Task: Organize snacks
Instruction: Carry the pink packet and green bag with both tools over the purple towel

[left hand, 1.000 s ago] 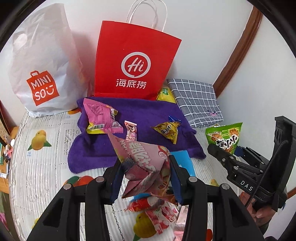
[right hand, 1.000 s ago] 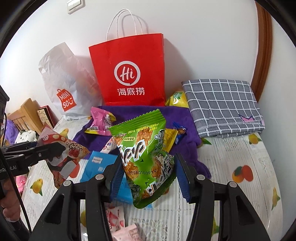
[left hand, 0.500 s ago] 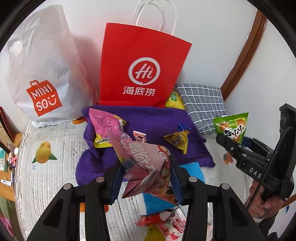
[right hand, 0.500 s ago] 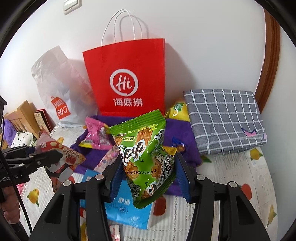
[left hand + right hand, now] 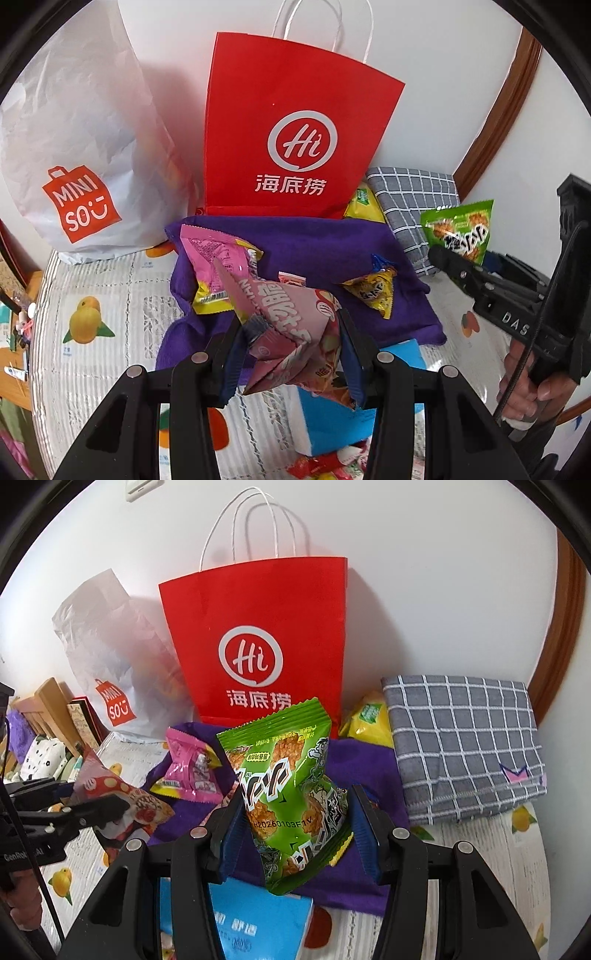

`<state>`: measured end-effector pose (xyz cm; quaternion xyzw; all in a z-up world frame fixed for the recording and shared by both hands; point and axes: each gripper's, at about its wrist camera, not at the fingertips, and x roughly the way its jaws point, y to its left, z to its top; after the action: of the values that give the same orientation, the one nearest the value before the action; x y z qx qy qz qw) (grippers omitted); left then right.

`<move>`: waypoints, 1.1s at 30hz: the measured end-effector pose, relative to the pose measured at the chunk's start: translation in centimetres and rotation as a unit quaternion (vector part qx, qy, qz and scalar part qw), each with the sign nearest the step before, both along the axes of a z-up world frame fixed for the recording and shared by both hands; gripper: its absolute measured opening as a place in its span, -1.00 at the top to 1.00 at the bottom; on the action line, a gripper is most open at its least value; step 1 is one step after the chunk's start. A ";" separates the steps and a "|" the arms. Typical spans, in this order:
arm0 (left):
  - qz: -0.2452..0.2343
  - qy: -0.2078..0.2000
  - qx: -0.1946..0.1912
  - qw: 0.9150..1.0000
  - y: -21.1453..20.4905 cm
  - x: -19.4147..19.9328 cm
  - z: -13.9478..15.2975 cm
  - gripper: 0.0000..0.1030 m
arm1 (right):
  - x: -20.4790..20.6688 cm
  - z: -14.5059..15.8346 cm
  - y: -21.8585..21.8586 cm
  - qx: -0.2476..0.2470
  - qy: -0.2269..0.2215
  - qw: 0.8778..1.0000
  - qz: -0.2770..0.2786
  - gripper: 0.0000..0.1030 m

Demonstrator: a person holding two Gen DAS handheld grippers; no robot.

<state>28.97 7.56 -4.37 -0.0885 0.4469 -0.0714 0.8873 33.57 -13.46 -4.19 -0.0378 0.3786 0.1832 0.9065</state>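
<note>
My left gripper (image 5: 291, 354) is shut on a pink snack packet (image 5: 291, 332), held above the bed; it also shows in the right wrist view (image 5: 122, 805). My right gripper (image 5: 299, 834) is shut on a green snack packet (image 5: 291, 794), which also shows at the right of the left wrist view (image 5: 461, 229). A red paper bag (image 5: 295, 140) (image 5: 258, 646) stands upright against the wall ahead of both grippers. A purple towel (image 5: 317, 240) lies before it with a pink packet (image 5: 214, 258), a yellow triangular packet (image 5: 373, 291) and a small snack bar.
A white Miniso bag (image 5: 74, 147) stands left of the red bag. A grey checked cloth (image 5: 461, 738) lies folded at the right, a yellow packet (image 5: 369, 720) beside it. A blue box (image 5: 258, 923) and red sweets (image 5: 325, 461) lie on the fruit-print sheet (image 5: 92, 314).
Both grippers have moved forward and up toward the red bag with their packets; the bag now looms larger in both views.
</note>
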 end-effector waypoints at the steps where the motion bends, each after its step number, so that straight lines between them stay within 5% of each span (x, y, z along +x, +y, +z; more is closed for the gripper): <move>1: 0.002 0.001 0.000 1.000 0.3 0.3 -0.2 0.15 | 0.3 0.0 0.1 0.001 0.000 1.000 0.000 -0.02; 33: 0.009 0.058 -0.010 0.998 1.3 6.3 -6.1 0.15 | 8.6 -7.5 -2.0 -0.006 0.099 0.995 -0.019 -0.02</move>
<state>35.30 8.89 -10.50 -0.1058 0.4964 -0.0628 0.8593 42.19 -15.44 -11.68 -0.0179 0.4682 0.1664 0.8676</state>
